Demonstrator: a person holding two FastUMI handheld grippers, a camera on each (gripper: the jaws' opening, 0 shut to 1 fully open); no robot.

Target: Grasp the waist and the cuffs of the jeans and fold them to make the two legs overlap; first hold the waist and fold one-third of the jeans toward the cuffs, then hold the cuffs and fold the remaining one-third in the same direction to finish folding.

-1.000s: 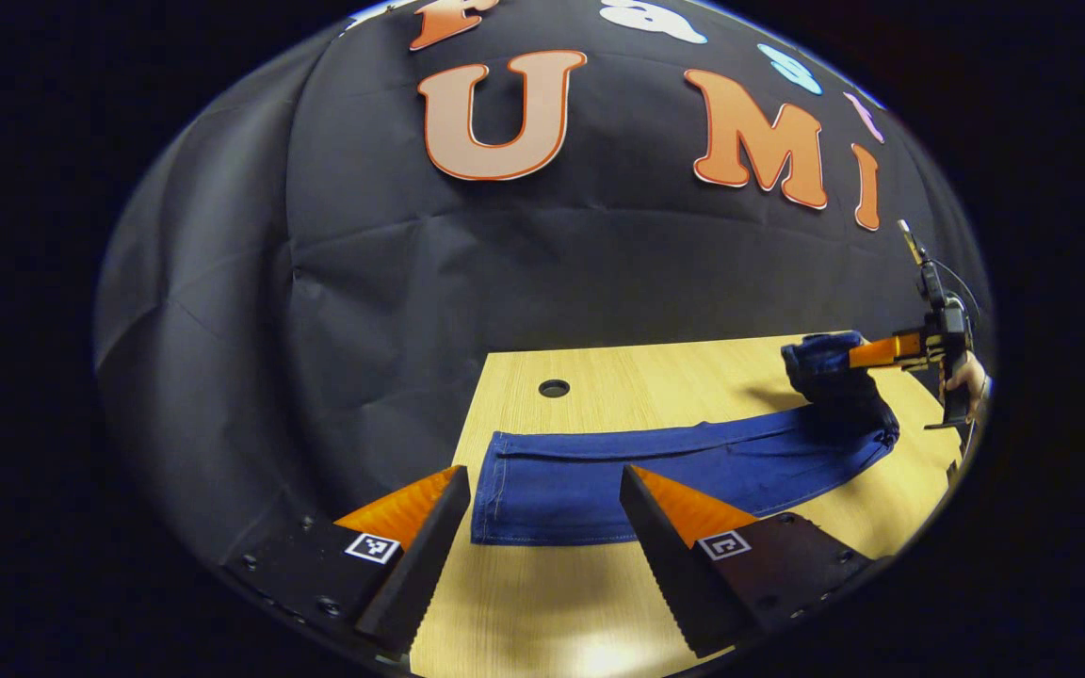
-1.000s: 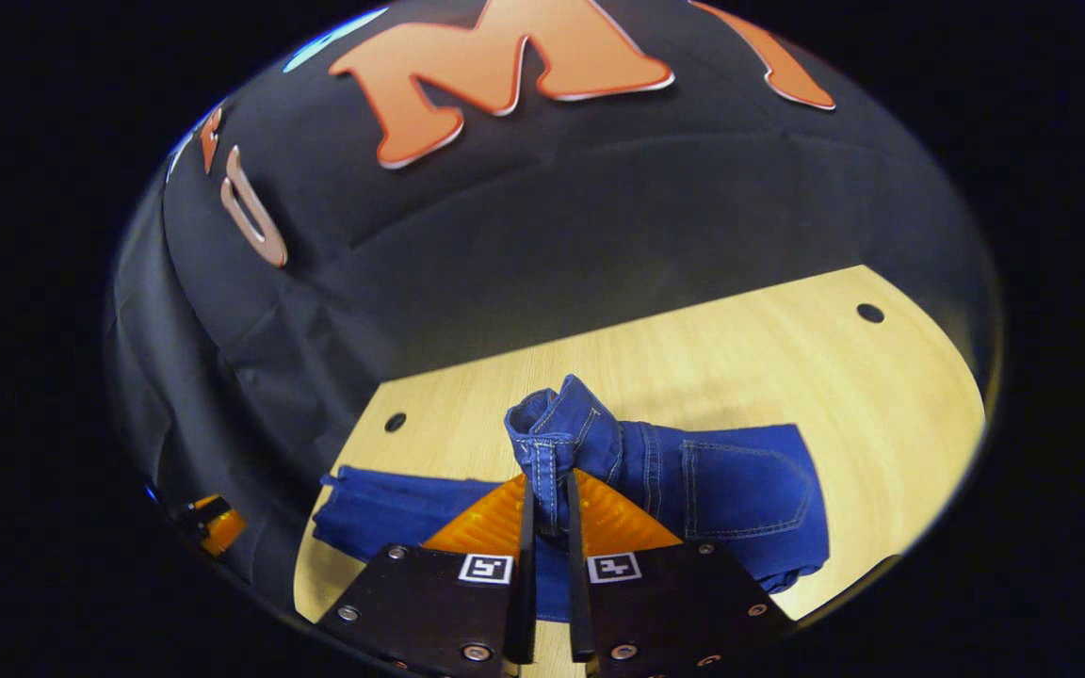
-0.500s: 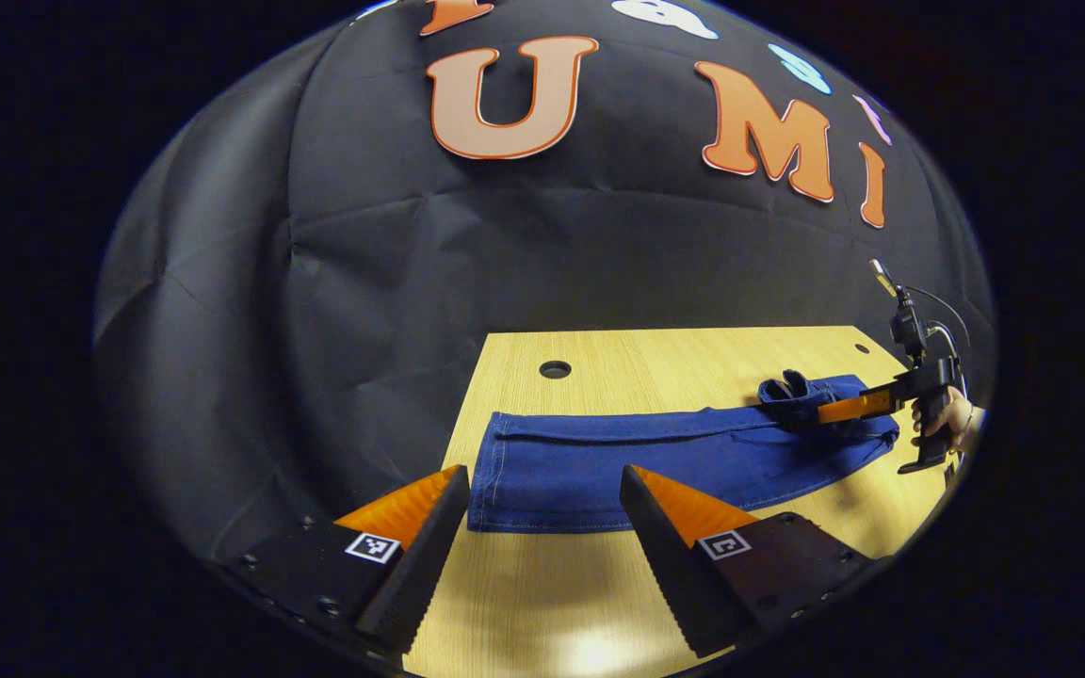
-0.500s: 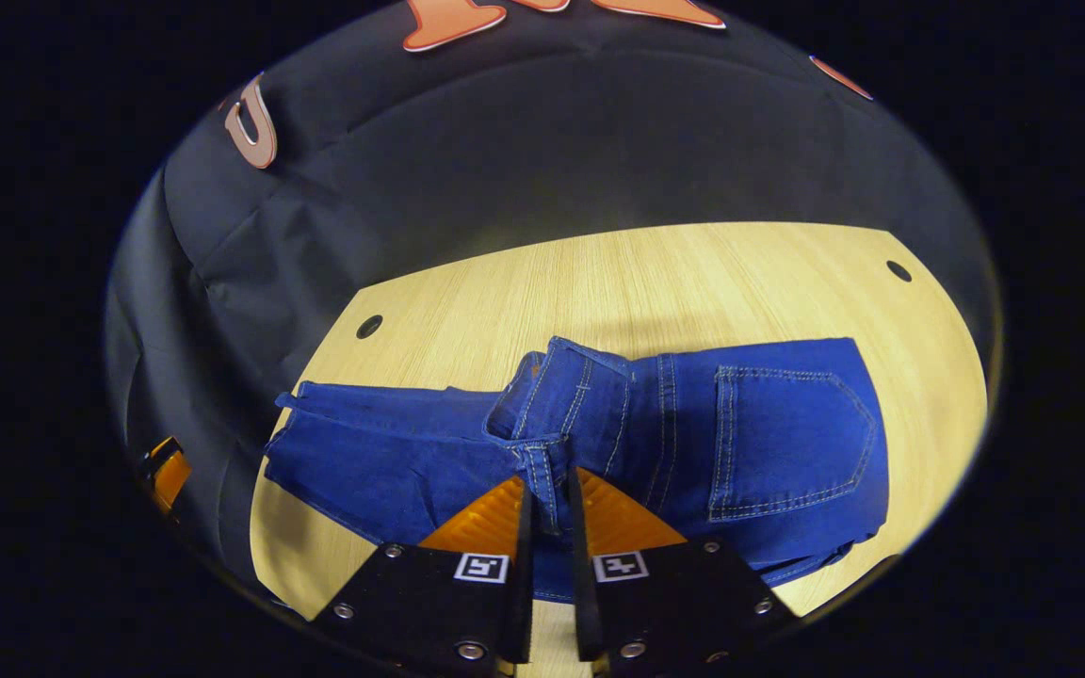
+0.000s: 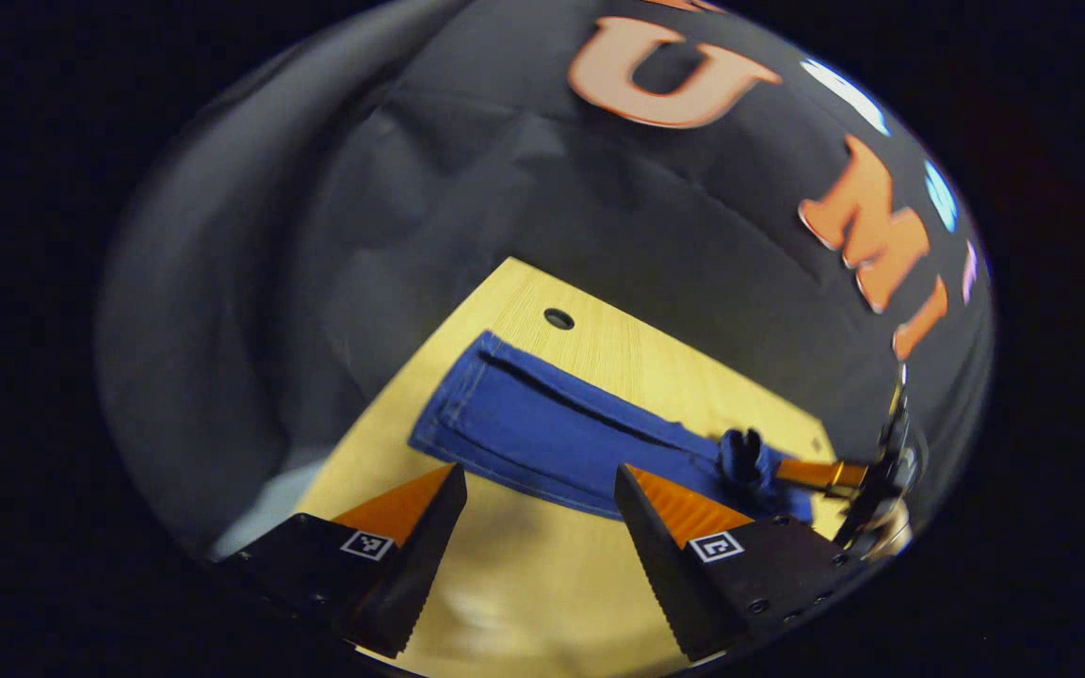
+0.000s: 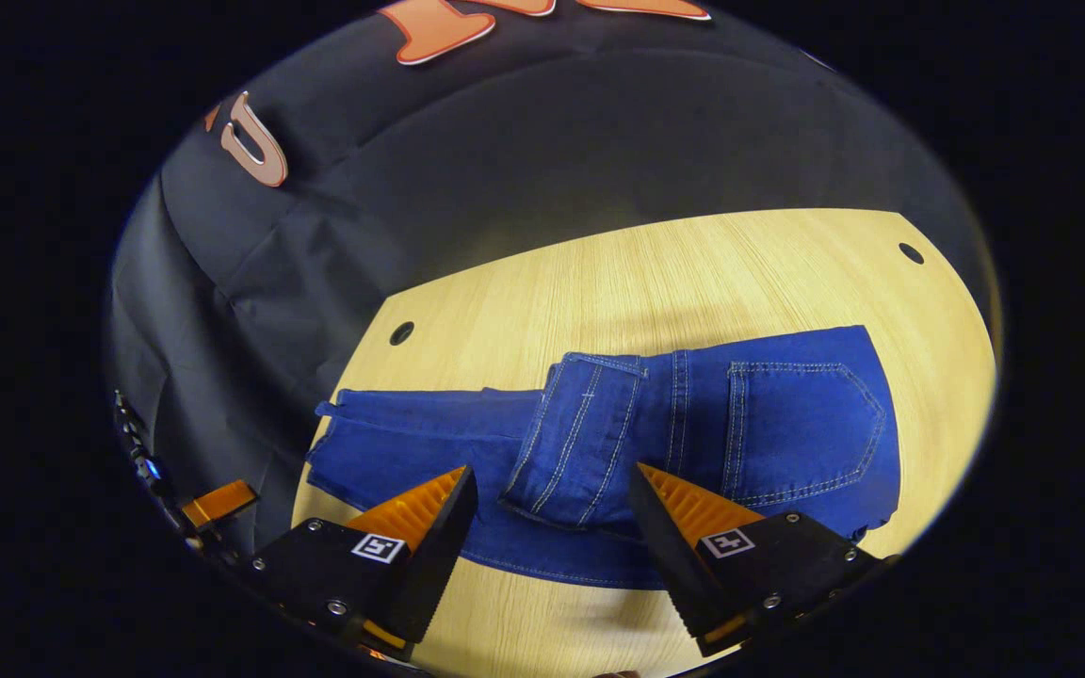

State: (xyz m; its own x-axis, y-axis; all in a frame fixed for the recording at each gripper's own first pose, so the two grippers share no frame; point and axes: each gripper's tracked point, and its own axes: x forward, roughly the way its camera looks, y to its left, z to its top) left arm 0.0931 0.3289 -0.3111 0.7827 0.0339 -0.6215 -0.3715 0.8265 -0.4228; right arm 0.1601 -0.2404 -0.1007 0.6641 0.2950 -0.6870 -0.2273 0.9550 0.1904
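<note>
We find the blue denim jeans (image 6: 693, 424) lying flat on the pale wood-grain table (image 6: 693, 273), waist end folded over the legs, back pocket and light stitching uppermost. The right gripper (image 6: 552, 513) stands spread, its ribbed orange fingers (image 6: 411, 508) either side of the folded waistband, not pinching it. The left gripper (image 5: 538, 499) is likewise spread, just short of the cuff end (image 5: 467, 405). Round holes (image 6: 401, 332) pierce the tabletop.

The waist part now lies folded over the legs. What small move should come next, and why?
Probably bring the open left gripper down onto the cuffs. The waist lies folded on the jeans, the right gripper is open, and the cuff end lies flat and unheld.
</note>
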